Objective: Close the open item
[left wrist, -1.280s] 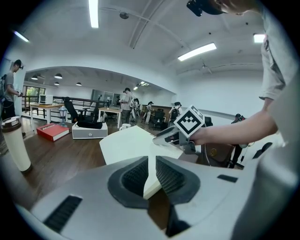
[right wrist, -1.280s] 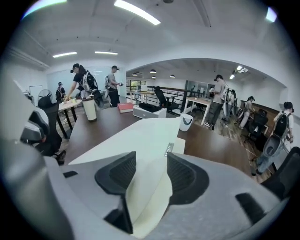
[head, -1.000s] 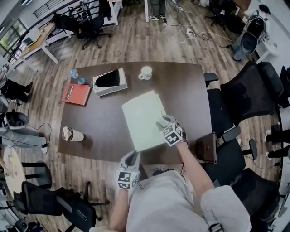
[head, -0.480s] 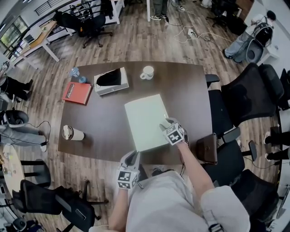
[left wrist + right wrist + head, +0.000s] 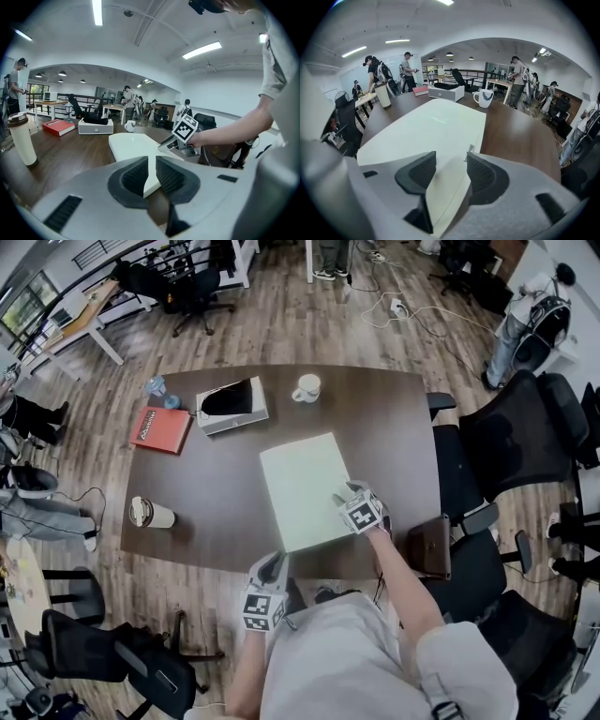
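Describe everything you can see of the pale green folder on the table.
The folder is thin, pale green and rectangular, smooth like card or plastic, with a small metal fitting on its right edge. It lies shut and flat on the dark wooden table, slightly askew. Its near right edge sits between the right gripper's fingers, which have just been opening and do not seem to press it.

One folder (image 5: 305,486), one book (image 5: 158,430), one mug (image 5: 307,388), one cup (image 5: 150,514), one box (image 5: 232,406)
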`<state>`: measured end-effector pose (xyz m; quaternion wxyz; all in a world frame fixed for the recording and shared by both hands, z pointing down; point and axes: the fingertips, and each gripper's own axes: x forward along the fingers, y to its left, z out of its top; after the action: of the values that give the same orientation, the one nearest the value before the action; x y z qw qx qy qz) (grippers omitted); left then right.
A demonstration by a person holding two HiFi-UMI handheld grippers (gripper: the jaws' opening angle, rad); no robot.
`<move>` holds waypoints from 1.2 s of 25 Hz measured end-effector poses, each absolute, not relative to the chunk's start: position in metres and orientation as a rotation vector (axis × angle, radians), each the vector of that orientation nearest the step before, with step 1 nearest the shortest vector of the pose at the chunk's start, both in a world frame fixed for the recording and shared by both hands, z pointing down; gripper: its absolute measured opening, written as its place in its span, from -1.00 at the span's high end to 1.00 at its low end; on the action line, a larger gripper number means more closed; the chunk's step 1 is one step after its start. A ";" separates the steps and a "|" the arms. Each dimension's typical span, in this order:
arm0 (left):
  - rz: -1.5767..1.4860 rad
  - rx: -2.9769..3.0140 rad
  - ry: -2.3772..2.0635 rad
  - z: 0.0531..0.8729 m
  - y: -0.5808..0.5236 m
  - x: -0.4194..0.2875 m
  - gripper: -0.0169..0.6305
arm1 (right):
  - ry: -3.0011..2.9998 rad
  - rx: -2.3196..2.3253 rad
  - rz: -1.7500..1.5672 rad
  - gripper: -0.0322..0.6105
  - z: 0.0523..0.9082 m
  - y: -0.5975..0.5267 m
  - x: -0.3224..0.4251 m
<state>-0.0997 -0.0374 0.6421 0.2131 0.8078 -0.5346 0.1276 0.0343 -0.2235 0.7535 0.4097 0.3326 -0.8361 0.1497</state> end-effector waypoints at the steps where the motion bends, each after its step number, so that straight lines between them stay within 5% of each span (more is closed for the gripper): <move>1: 0.356 2.244 -1.484 0.642 -0.038 -0.100 0.81 | -2.106 0.839 0.379 0.25 0.753 -0.224 0.035; 30: 0.364 2.203 -1.501 0.644 -0.032 -0.104 0.81 | -2.083 0.882 0.470 0.28 0.757 -0.227 0.048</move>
<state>-0.1041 -0.0322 0.6437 0.2236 0.7981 -0.5438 0.1319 0.0484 -0.2270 0.7572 0.4037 0.3493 -0.8248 0.1863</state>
